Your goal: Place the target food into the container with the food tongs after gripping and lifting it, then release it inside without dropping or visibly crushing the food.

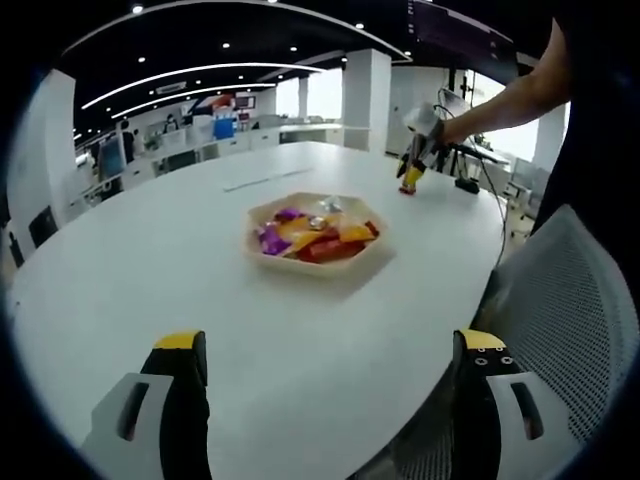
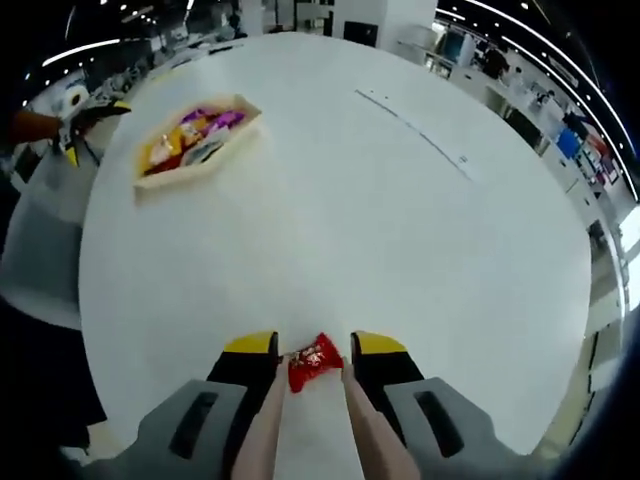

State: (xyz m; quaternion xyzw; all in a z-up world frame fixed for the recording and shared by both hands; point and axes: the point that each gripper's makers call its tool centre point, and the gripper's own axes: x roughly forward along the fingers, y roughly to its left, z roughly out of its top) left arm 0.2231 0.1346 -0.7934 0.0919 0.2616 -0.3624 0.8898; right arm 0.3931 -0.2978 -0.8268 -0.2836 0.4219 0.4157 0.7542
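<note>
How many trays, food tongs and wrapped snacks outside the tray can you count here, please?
Wooden tray: 1
Food tongs: 1
Red wrapped snack outside the tray, between the tong tips: 1
Total: 3

**Open tabletop, one tray in the way**

The white table lies bare around the wooden tray. From the right gripper, the tray stands at ten o'clock, well apart; twelve through three o'clock is open surface.
</note>
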